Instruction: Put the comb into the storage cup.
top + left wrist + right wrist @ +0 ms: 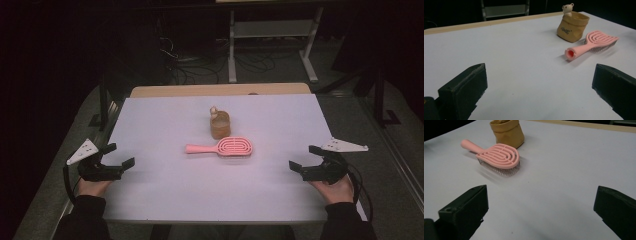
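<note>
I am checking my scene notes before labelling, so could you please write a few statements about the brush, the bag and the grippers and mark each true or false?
1. The pink brush lies bristles down. True.
2. The brush handle points towards the right gripper. False: it points to the left gripper side.
3. A small bear peeks out of the brown bag. True.
4. The left gripper holds the brush. False: both grippers are open and empty.
5. The bag stands nearer the person than the brush. False: it stands behind the brush.
</note>
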Motion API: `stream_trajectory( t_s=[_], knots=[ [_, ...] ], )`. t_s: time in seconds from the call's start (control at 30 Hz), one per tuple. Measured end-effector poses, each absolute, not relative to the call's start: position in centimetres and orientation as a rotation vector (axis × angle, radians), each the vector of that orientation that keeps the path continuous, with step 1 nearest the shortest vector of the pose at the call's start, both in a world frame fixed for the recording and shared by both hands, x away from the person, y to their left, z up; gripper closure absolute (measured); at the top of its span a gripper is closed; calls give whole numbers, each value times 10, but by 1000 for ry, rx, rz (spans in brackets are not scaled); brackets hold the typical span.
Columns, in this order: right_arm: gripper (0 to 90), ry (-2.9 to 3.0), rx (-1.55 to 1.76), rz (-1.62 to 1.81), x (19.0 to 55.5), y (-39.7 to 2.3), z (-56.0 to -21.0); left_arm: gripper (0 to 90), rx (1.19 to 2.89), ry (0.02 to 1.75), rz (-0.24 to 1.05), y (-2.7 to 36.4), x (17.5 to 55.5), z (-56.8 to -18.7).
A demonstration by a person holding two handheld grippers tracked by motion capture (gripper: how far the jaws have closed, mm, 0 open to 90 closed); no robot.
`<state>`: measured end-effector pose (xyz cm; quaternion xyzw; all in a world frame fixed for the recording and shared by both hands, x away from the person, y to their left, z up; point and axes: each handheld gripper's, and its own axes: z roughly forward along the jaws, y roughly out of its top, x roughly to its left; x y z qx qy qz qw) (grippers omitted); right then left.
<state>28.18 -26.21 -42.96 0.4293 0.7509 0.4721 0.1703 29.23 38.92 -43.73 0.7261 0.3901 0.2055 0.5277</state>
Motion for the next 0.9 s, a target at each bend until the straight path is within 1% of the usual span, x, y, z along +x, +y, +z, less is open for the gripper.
stream_trajectory(
  t_s=[0.9],
  knots=[
    [0, 2136, 1226, 1326, 282, -262, -432, 0, 1880, 805, 504, 375, 309, -404]
  ],
)
